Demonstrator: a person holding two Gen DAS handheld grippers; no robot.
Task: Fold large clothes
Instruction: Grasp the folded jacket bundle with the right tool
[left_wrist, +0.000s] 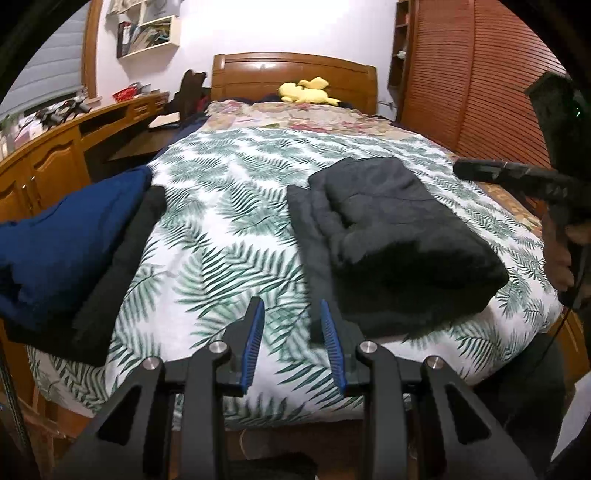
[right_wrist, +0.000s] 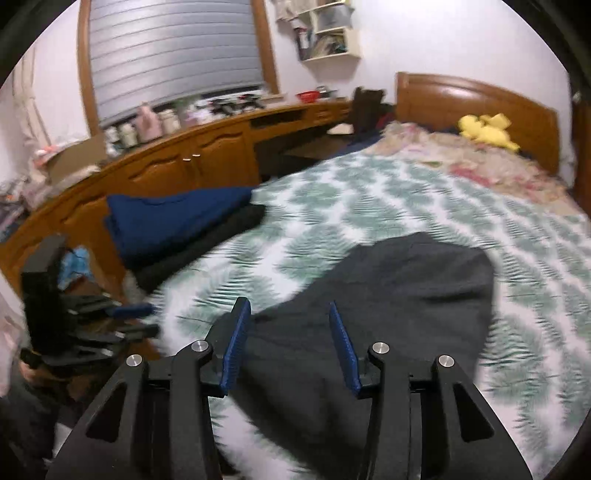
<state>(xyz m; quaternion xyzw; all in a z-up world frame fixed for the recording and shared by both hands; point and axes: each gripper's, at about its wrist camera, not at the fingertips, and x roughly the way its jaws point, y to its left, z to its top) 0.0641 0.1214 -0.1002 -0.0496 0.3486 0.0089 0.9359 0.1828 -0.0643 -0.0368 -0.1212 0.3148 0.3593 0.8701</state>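
Both the left gripper (left_wrist: 291, 314) and right gripper (right_wrist: 286, 314) hang spread and empty over the dark grey garment (left_wrist: 388, 236), folded on the leaf-print bedspread (left_wrist: 221, 206); judged next: press the fold flat, edges square; no containers hold clothes.

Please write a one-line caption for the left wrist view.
Open left gripper above the leaf-print bedspread, folded dark garment lying ahead.
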